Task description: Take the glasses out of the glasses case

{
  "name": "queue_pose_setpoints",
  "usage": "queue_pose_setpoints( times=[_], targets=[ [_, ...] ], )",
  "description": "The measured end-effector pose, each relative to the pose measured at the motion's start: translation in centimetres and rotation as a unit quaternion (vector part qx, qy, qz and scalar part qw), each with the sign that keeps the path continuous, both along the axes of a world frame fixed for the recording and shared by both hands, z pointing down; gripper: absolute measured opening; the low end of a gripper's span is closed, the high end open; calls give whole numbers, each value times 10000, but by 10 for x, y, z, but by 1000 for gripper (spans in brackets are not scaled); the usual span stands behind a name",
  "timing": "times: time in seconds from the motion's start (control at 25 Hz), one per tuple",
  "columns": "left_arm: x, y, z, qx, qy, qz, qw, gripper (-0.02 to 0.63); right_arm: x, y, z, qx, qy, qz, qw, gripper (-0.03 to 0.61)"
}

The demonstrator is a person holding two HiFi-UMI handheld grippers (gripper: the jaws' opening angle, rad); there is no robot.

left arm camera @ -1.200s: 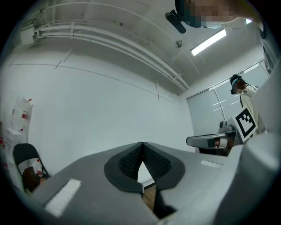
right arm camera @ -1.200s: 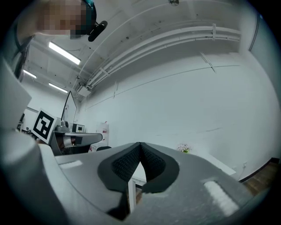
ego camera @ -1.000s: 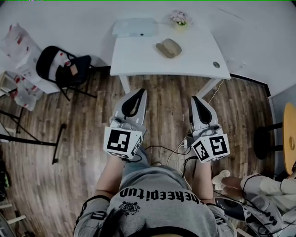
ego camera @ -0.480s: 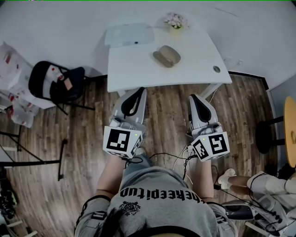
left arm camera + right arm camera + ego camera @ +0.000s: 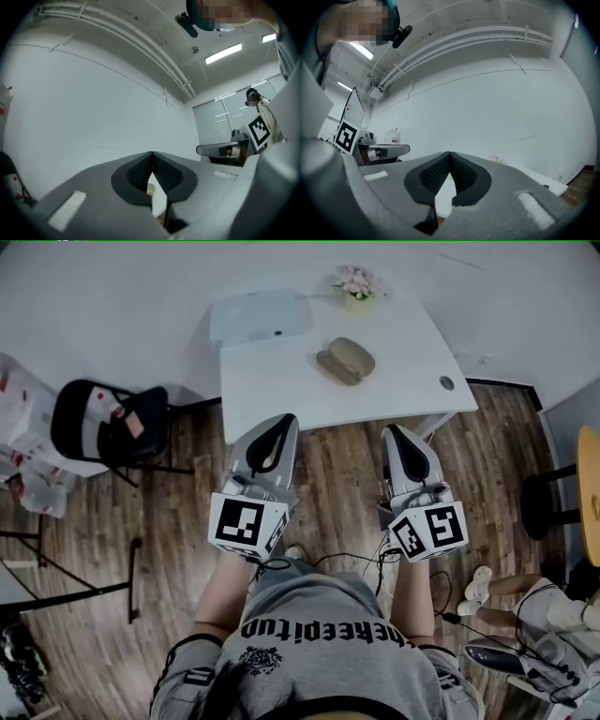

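Left claw (image 5: 279,425) was pressed together: in the left gripper view its 2 ribbed black pads (image 5: 140,171) met at the tips, with nothing pinched between them and only a sliver of pale surface showing through the gap lower down. Right claw (image 5: 395,431) was likewise pressed together, its pads (image 5: 461,174) touching at the tips and holding nothing. Both claws were held side by side in front of the person, roughly level, each with its marker cube nearest the body (left cube (image 5: 246,526), right cube (image 5: 429,532)). In the head view both pointed at the white table (image 5: 281,371), tips close to its front edge and bodies over the wood floor (image 5: 323,465). Glasses case (image 5: 345,361) lay on the table past the middle, a tan oval, well apart from both claws; whether its lid was shut or ajar could not be told at this size. On the far left corner of the table lay a pale flat rectangular item (image 5: 261,315), and on the far edge near the case stood a small pot of flowers (image 5: 354,282). 1 round grommet (image 5: 447,382) sat near the table's right front corner. Left of the table stood a black folding chair (image 5: 103,427). Cables (image 5: 361,563) trailed on the floor near the person's feet.
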State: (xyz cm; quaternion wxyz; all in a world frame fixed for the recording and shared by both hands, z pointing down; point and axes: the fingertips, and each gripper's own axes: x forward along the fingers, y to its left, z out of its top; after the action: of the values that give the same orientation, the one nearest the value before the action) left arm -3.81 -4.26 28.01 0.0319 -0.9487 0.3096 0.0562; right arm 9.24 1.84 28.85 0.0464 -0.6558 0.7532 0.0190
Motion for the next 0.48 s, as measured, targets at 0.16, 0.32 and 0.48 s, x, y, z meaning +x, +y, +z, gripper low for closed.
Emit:
queue_pose_setpoints(
  times=[0.16,0.32,0.48],
  targets=[
    [-14,-15,5,-34,18,26,10000,20,-10,-11,3,-29,27,80,10000,2],
    [-25,-21,7,-63,83,8,9999,20,-17,-13,3,-37,62,103,9999,2],
    [-27,-26,10,-107,133,-47,9998,20,-15,-20,6,-95,78,96,9999,2]
  ],
)
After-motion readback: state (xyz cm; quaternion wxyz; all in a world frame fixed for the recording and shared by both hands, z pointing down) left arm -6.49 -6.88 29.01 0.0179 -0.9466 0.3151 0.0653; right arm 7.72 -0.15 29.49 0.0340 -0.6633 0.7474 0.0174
